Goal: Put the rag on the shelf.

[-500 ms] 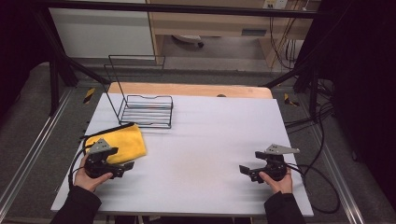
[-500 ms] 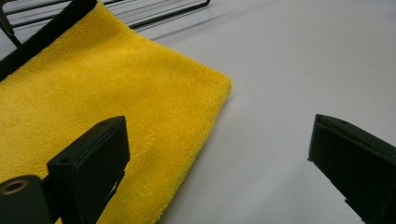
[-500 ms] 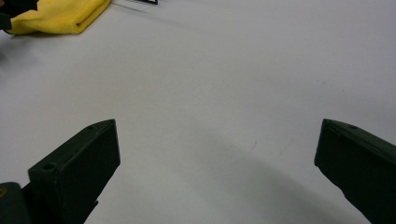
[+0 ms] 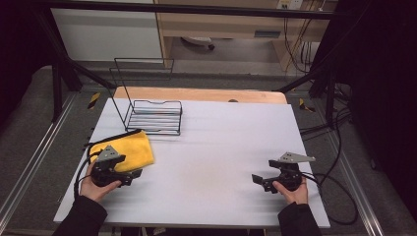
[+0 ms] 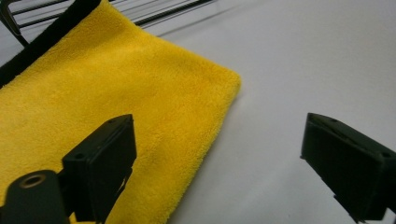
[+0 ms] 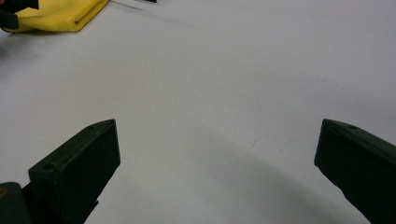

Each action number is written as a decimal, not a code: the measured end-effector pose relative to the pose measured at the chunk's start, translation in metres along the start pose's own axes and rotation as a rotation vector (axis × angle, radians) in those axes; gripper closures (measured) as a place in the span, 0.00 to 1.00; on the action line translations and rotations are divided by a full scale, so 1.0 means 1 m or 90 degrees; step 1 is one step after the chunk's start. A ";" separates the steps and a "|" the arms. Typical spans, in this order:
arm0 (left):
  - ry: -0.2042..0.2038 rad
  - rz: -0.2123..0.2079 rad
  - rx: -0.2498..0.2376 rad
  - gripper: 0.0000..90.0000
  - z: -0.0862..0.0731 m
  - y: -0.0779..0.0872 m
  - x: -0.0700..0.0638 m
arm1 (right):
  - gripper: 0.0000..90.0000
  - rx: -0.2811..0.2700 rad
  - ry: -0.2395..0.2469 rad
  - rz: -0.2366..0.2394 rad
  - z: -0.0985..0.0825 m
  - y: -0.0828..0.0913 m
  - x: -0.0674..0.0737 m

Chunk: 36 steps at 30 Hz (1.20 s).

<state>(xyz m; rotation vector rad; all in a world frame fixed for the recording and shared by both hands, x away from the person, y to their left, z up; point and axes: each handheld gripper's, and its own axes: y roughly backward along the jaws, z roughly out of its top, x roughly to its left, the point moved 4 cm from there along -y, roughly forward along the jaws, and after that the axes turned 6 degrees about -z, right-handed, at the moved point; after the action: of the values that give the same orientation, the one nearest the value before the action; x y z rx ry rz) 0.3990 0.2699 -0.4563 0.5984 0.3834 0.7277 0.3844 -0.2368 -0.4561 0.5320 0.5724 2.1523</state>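
Observation:
A folded yellow cloth (image 4: 130,147) with a black edge lies at the left of the white table (image 4: 226,147), just in front of a black wire rack (image 4: 153,117). My left gripper (image 4: 129,176) rests at the cloth's near corner, held in a hand. In the left gripper view the left gripper (image 5: 217,154) is open: one jaw hangs over the yellow cloth (image 5: 121,88), the other over bare table, and nothing is gripped. My right gripper (image 4: 259,181) lies at the table's front right and points left. In its own view the right gripper (image 6: 217,154) is open over bare table.
The wire rack has a tall wire back and a low slatted base; its bars (image 5: 154,14) show beyond the cloth. A wooden board (image 4: 196,94) runs along the table's far edge. Cables (image 4: 339,206) trail off the right side. The yellow cloth (image 6: 60,16) shows far off in the right gripper view.

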 end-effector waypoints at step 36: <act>-0.032 0.072 0.084 0.90 -0.005 -0.011 0.015 | 0.01 0.013 0.004 -0.005 -0.002 -0.003 0.001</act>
<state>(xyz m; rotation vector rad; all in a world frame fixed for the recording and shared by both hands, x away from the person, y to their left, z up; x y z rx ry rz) 0.4125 0.2757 -0.4689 0.7670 0.3544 0.7980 0.3851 -0.2346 -0.4594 0.5330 0.5994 2.1444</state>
